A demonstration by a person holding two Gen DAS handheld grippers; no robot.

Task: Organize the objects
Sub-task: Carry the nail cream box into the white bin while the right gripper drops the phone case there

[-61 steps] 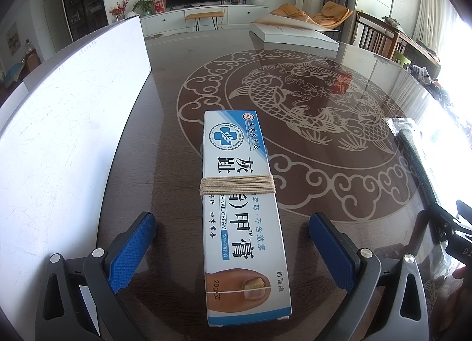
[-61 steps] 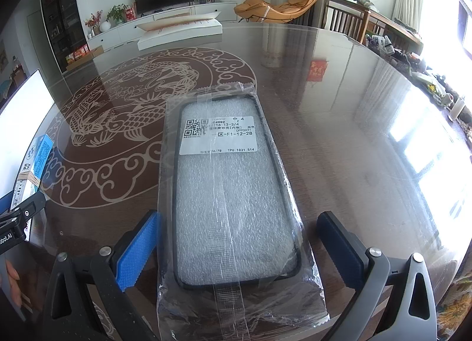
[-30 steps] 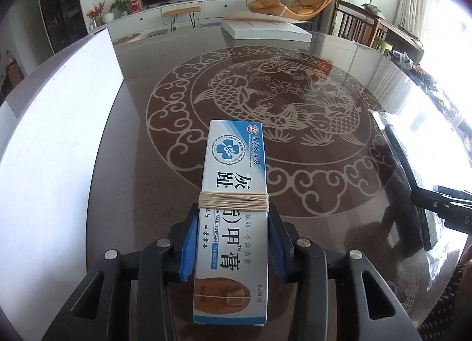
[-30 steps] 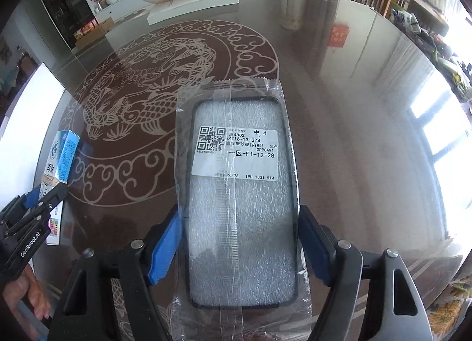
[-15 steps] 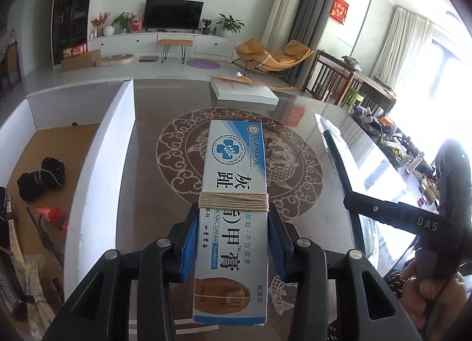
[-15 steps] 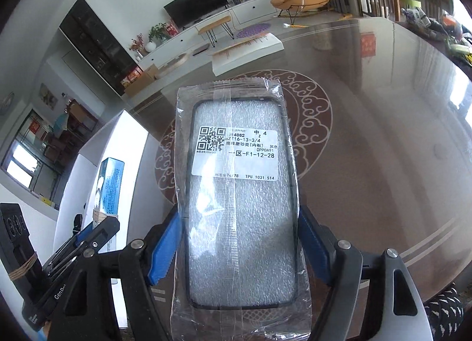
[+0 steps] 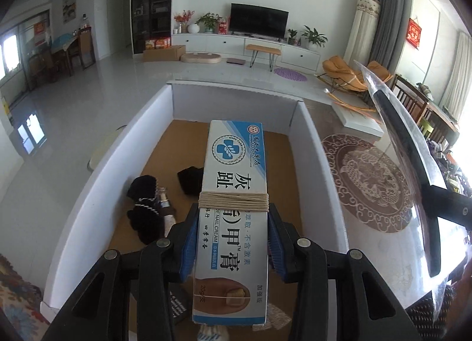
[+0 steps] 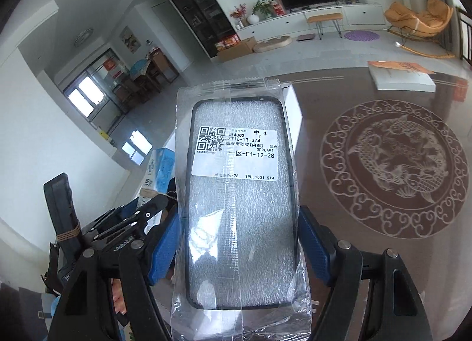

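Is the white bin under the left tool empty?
No: the white bin already holds dark bundled items on its brown floor, below the held cream box.

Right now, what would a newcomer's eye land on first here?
The blue-and-white nail cream box, tied with string, clamped in the left gripper above an open white bin. Then the bagged phone case with its QR label, gripped by the right gripper over the dark patterned table.
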